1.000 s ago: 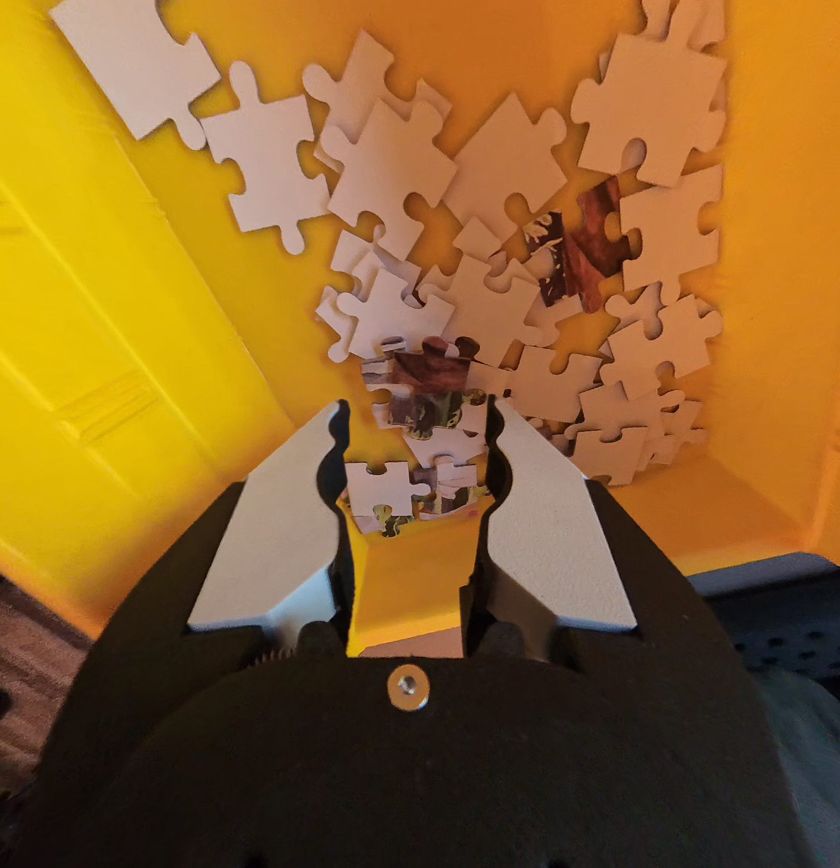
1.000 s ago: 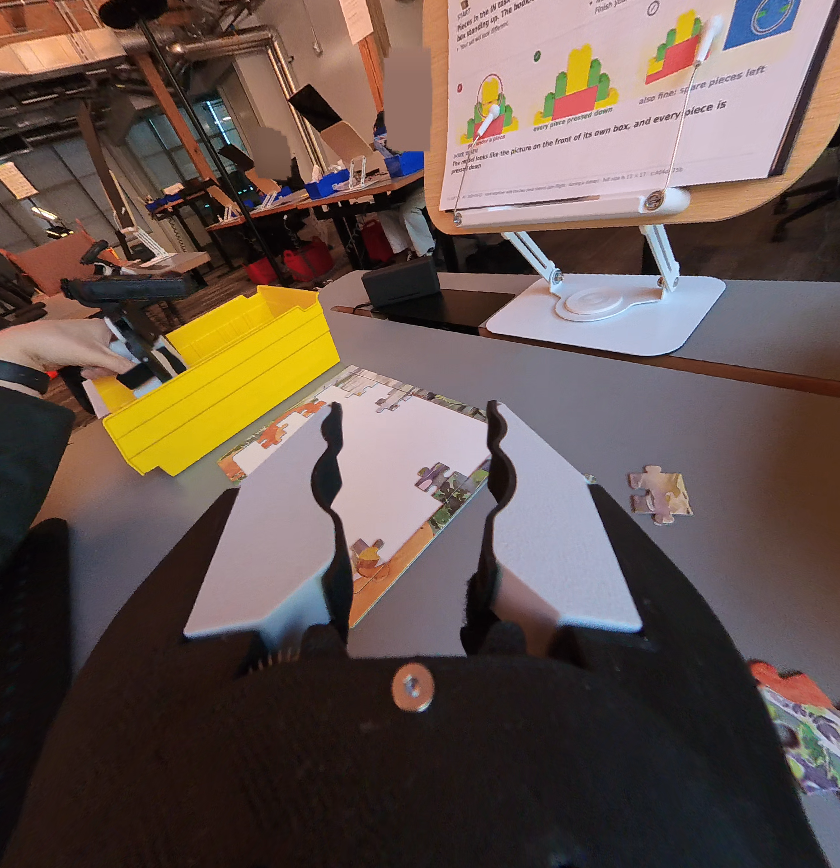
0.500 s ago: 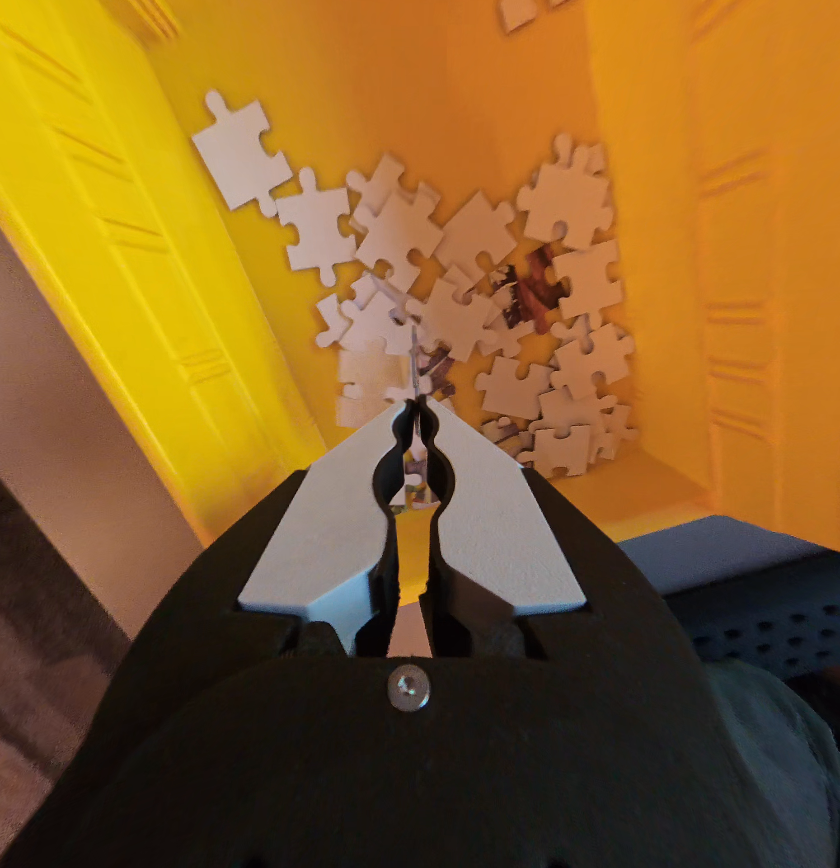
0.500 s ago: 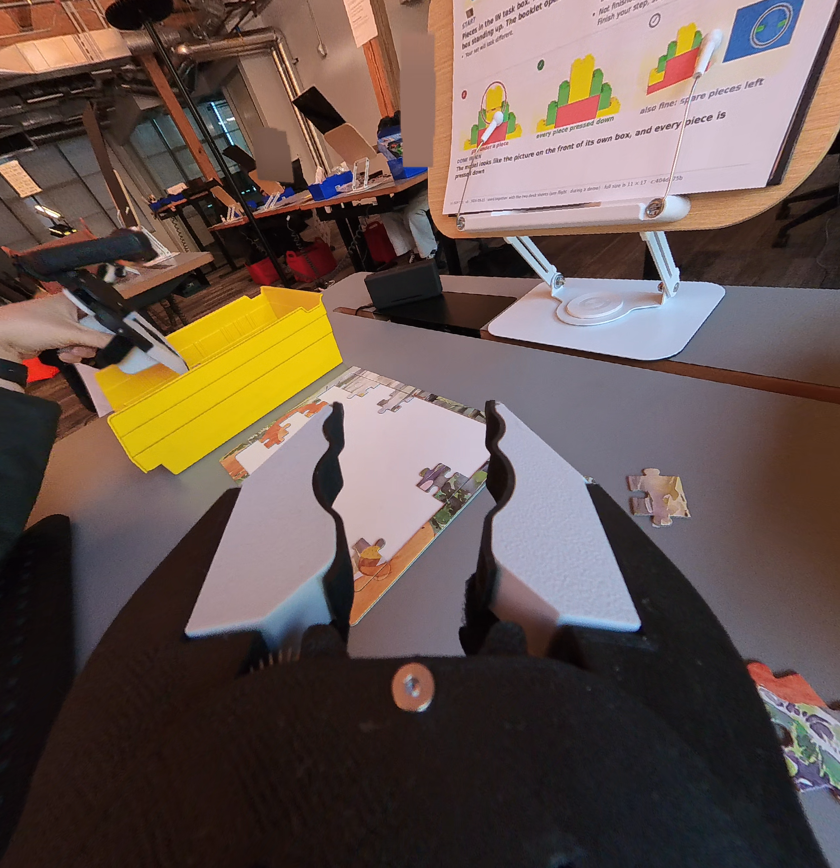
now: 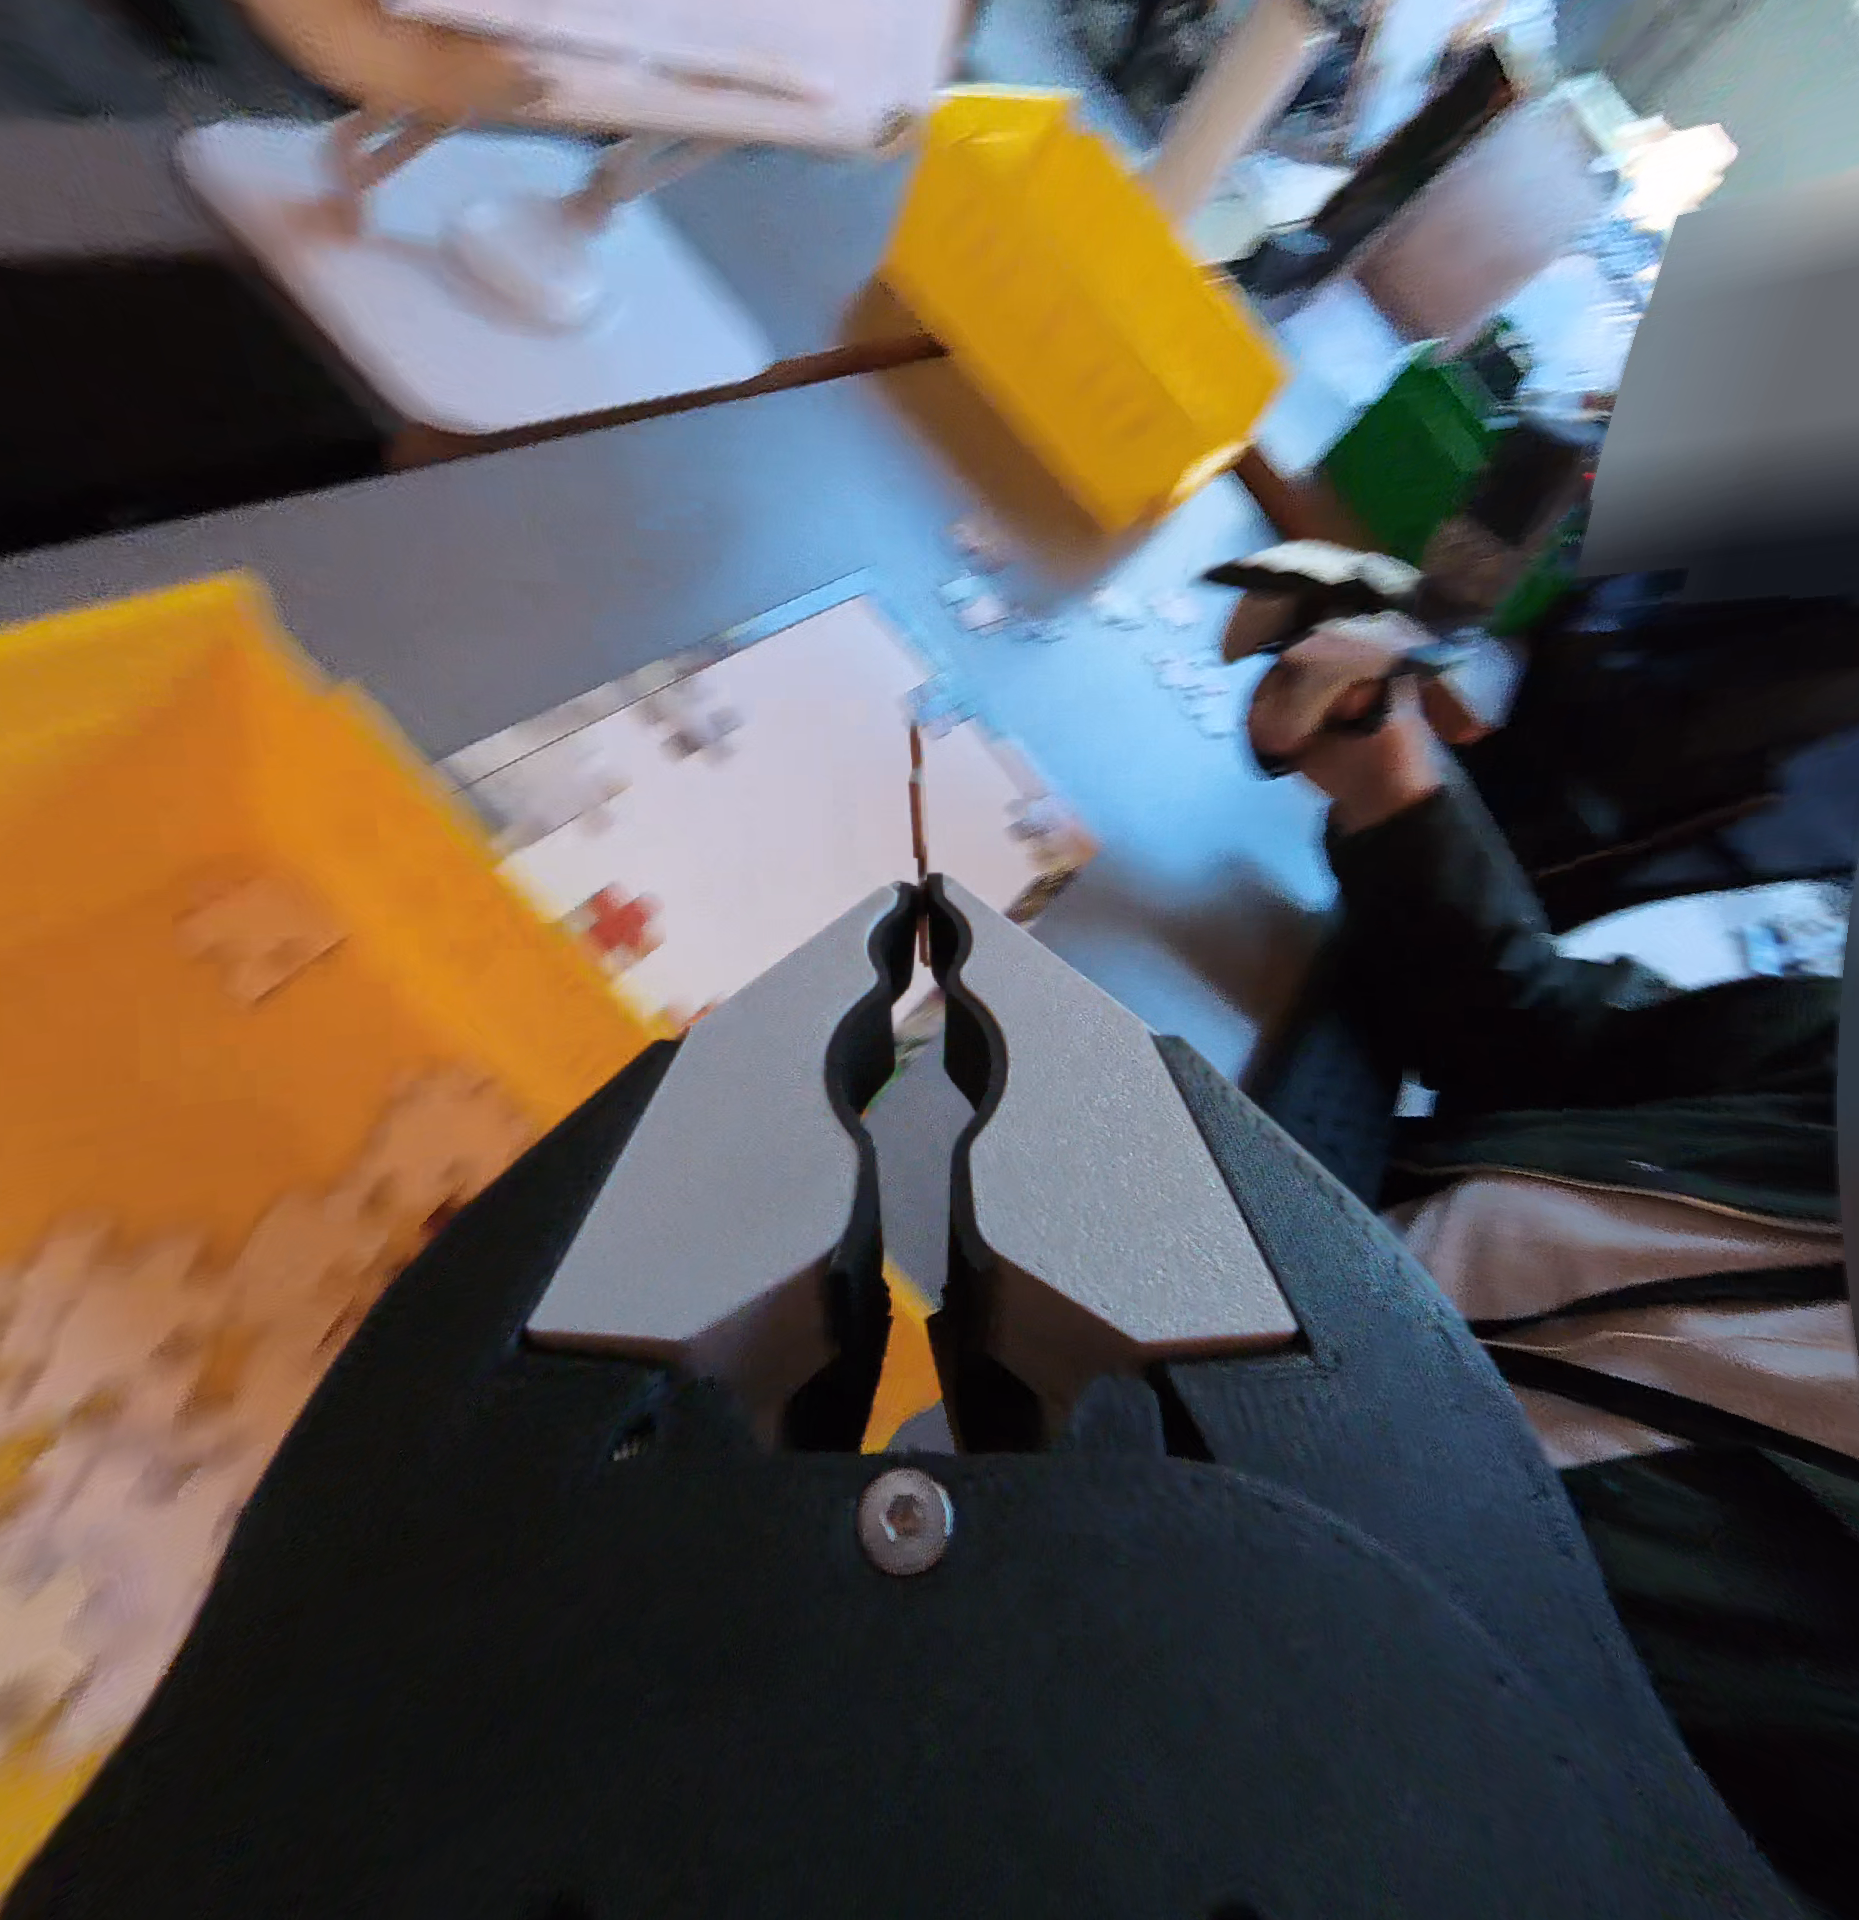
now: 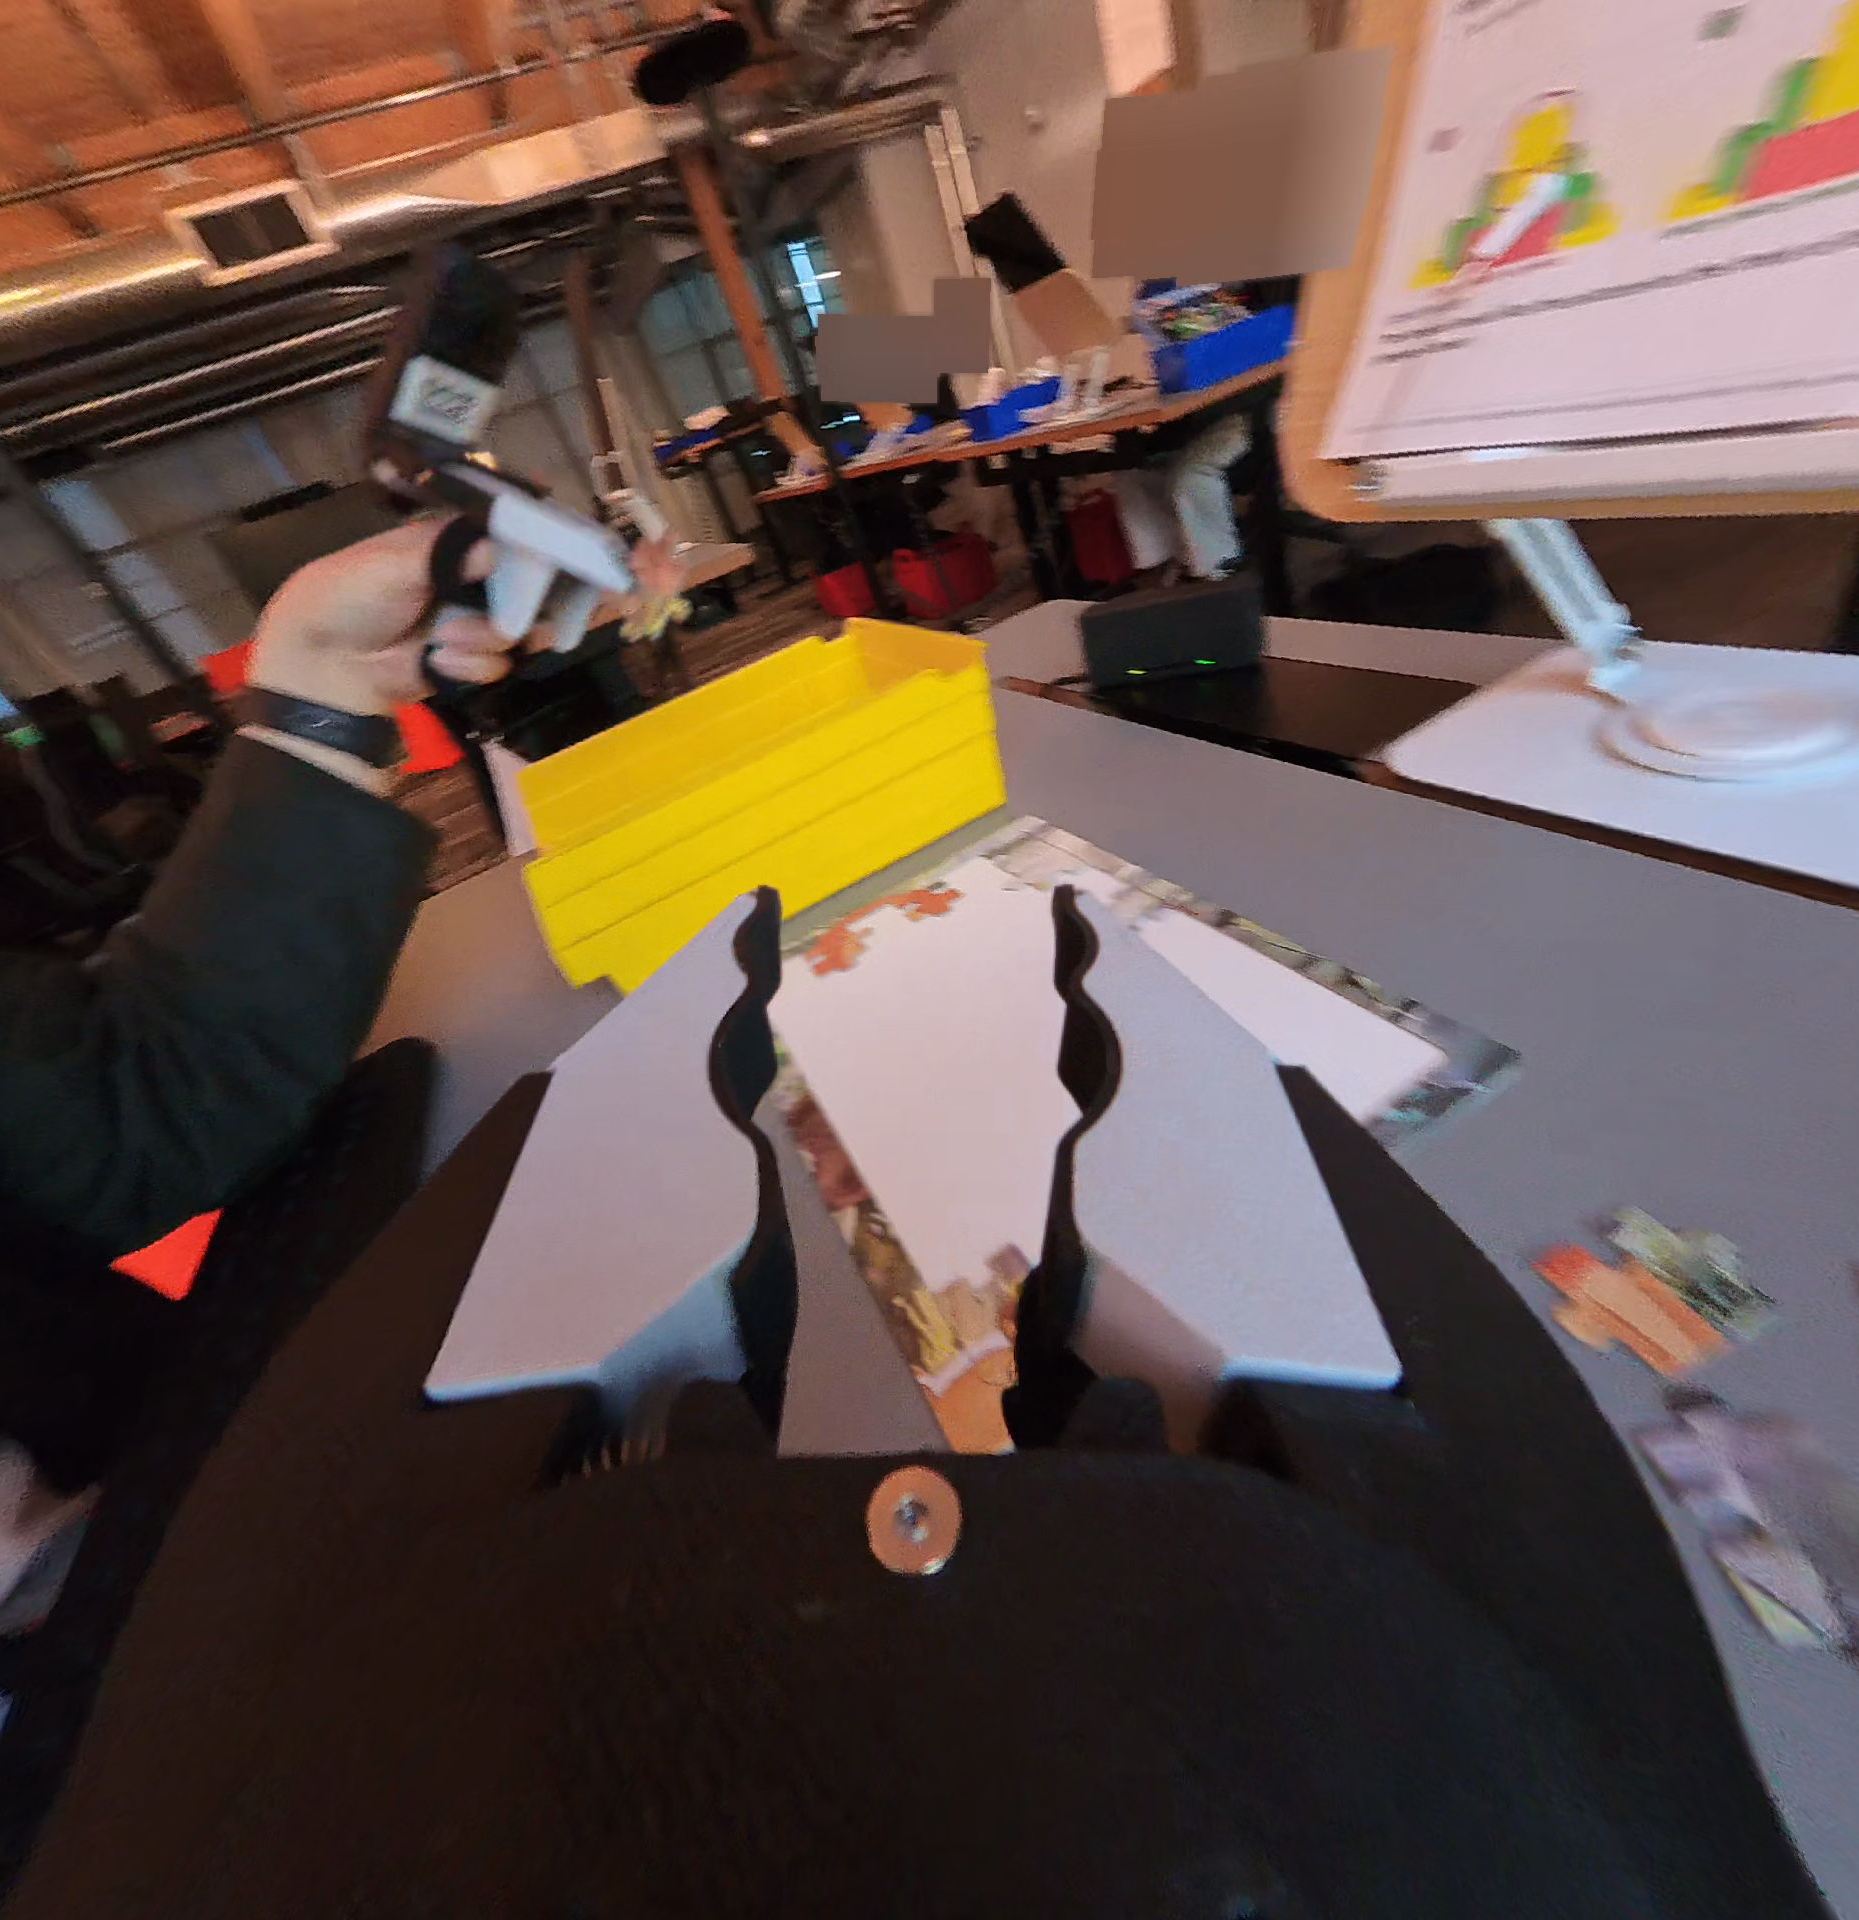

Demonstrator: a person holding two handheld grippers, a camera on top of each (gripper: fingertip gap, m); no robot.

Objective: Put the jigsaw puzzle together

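Note:
My left gripper (image 5: 919, 891) is shut on a jigsaw piece (image 5: 916, 798), seen edge-on as a thin strip above the fingertips. It is raised above the yellow bin (image 5: 177, 935) that holds several loose pieces. In the right wrist view the left gripper (image 6: 624, 577) is high above the bin (image 6: 759, 790), with the piece (image 6: 655, 608) at its tip. My right gripper (image 6: 909, 914) is open and empty over the puzzle board (image 6: 1008, 1018), whose border is partly filled. The board also shows in the left wrist view (image 5: 759, 790).
Loose pieces (image 6: 1652, 1288) lie on the grey table (image 6: 1527, 966) at the right. A document stand (image 6: 1652, 717) stands at the back right. A second yellow bin (image 5: 1070, 301) and a green object (image 5: 1413, 457) show in the blurred left wrist view. The person's dark sleeve (image 6: 177, 997) is at the left. The gap from one gripper's tips to the other's is roughly 30 cm.
My left gripper shut on a piece in the bin, then lifted out and swung toward the board. My right gripper stayed open and shifted slightly left over the board.

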